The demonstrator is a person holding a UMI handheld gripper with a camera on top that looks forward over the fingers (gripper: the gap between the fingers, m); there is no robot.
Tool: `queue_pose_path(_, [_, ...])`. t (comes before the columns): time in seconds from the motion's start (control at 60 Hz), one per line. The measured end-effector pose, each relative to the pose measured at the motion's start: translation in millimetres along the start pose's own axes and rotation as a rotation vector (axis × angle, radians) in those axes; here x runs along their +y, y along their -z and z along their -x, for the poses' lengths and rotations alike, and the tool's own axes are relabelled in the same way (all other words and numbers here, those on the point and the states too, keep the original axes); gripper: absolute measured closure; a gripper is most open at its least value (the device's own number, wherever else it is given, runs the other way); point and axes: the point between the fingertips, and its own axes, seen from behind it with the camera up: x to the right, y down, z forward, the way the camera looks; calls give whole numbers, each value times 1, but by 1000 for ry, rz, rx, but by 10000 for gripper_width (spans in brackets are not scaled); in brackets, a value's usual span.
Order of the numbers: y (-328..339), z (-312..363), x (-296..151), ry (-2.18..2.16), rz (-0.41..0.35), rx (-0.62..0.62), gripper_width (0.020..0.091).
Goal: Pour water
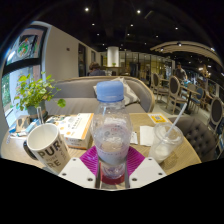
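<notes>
A clear plastic water bottle (112, 135) with a blue cap (110, 91) stands upright between my fingers, held just above the table. My gripper (112, 166) is shut on the bottle, with the magenta pads (92, 158) pressing its lower body from both sides. To the right, on the wooden table (185, 152), stands an empty clear plastic cup (164, 139), a little beyond the fingers. A white mug (47, 147) with dark lettering sits to the left of the bottle.
A tissue box (76, 128) lies behind the mug. A small plant in a vase (36, 97) stands at the far left. White napkins (147, 134) lie beyond the bottle. A booth seat (80, 95) and café chairs (178, 92) fill the room behind.
</notes>
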Motion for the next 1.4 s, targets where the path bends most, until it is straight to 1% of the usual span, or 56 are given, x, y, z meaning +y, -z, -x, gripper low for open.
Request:
queue_pose_path(0.033, [1,0,1,0,-1,5,754])
queue_pose_path(0.1, [3,-3,0,-20,1,19,675])
queue_pose_path(0.133, [1,-3,1,-28,6,22,649])
queue_pose_path(0.183, [4,-6,1,-43,25,25,590])
queue_pose_path(0.217, [6,-7,5,-54,52,27,547])
queue_pose_path(0.233, [7,-7,7,-56,67,25,510])
queue_pose_path(0.25, [4,-3,11,-58,80,24,456])
queue_pose_path(0.3, [15,-2,16,-62,115,18,245])
queue_pose_path(0.317, [19,-1,18,-63,124,17,246])
queue_pose_path(0.333, [24,-2,19,-64,133,19,268])
queue_pose_path(0.35, [29,-2,20,-63,141,24,274])
queue_pose_path(0.4, [44,0,24,-53,161,42,243])
queue_pose_path(0.567, [124,17,34,-38,240,79,250])
queue_pose_path(0.717, [206,48,36,-41,278,88,250])
queue_pose_path(0.883, [275,72,32,-15,271,110,249])
queue_pose_path(1.033, [309,79,26,15,244,127,248])
queue_pose_path(1.183, [324,79,27,38,236,150,249])
queue_pose_path(1.4, [327,87,26,62,235,133,249])
